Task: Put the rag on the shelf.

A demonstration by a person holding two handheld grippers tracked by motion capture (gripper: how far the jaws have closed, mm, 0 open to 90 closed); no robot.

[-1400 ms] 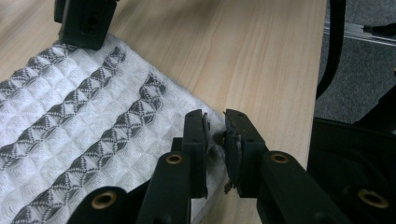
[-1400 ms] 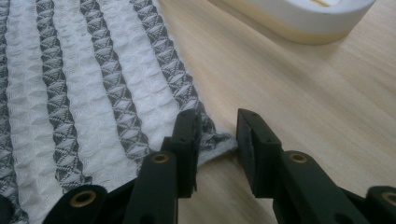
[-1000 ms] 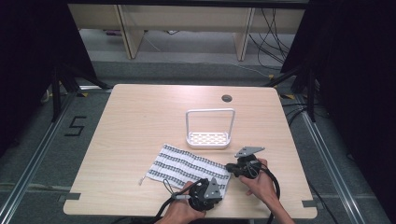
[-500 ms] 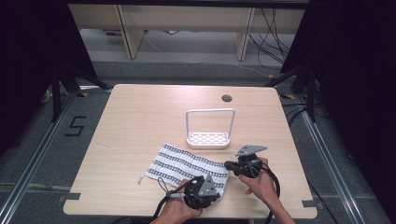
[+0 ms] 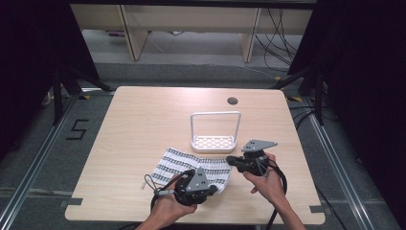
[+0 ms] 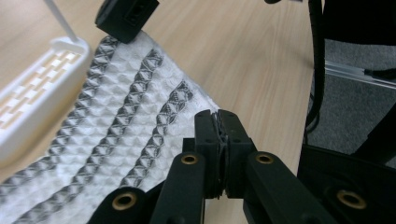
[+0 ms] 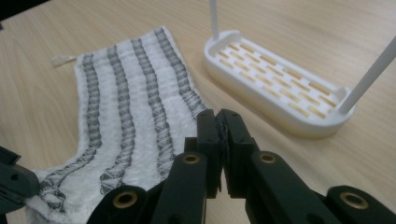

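Left gripper [image 5: 213, 188]: held in the left hand [image 5: 173, 207] at the near edge of the desk [image 5: 143, 120], forearm entering from the bottom of the high view, jaws pointing toward the right side of the desk. Jaws clenched on the near right corner of the striped cloth [image 5: 194, 165]; in the left gripper view, a thin fold of fabric visible between the pressed pads, cloth [image 6: 116, 116] spreading away to the left.

Right gripper [image 5: 230, 159]: held in the right hand [image 5: 265, 182], wrist bent, jaws pointing left toward the far right corner of the cloth, grey three-cornered plate [image 5: 258, 143] uppermost. Jaws clenched on that corner; in the right gripper view, pads tight together with cloth [image 7: 135, 102] edge pinched between them.

Striped cloth: white with dark wavy bands, lying mostly flat on the desk, right edge lifted at both held corners. White rack [image 5: 214, 142]: just beyond the cloth, upright wire loop above a slotted base. Round grommet hole [image 5: 232, 101]: near the far edge of the desk.
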